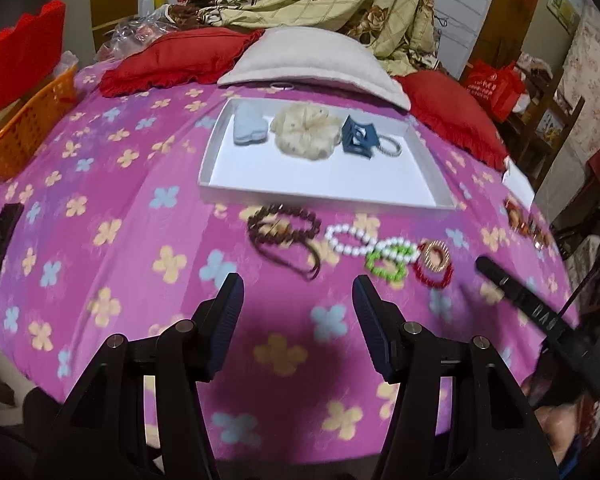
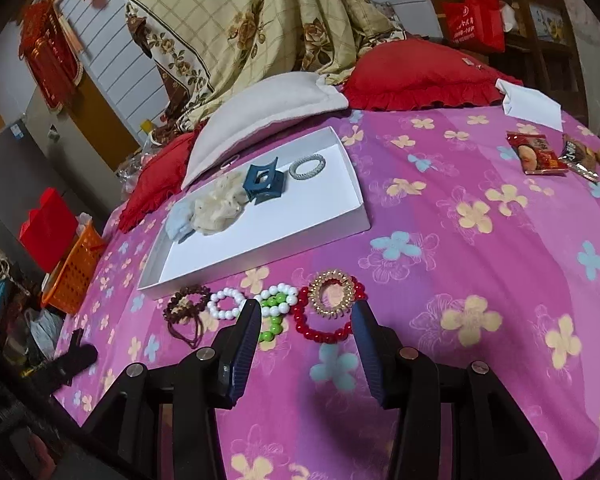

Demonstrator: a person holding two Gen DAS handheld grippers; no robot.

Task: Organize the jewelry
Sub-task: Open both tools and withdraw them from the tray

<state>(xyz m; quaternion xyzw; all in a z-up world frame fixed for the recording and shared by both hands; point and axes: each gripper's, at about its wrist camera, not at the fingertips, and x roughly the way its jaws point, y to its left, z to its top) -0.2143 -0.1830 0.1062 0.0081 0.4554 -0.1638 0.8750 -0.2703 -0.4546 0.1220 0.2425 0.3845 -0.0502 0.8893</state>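
Pink flowered bed point(image 2: 460, 240) carries a white tray point(image 2: 360, 216) at 12 o'clock, bracelets below. Right claw point(image 2: 306, 340) gapes empty near the red bracelet point(image 2: 324, 332); left claw point(image 1: 298, 320) likewise. Straddle one bead strand squarely, avoiding the gold coil point(image 2: 332, 290).

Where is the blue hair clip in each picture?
Left wrist view: the blue hair clip is in the white tray, right of the cream scrunchie.
Right wrist view: blue hair clip near the picture's middle, same tray.
Shared landmark: the cream scrunchie beside it.
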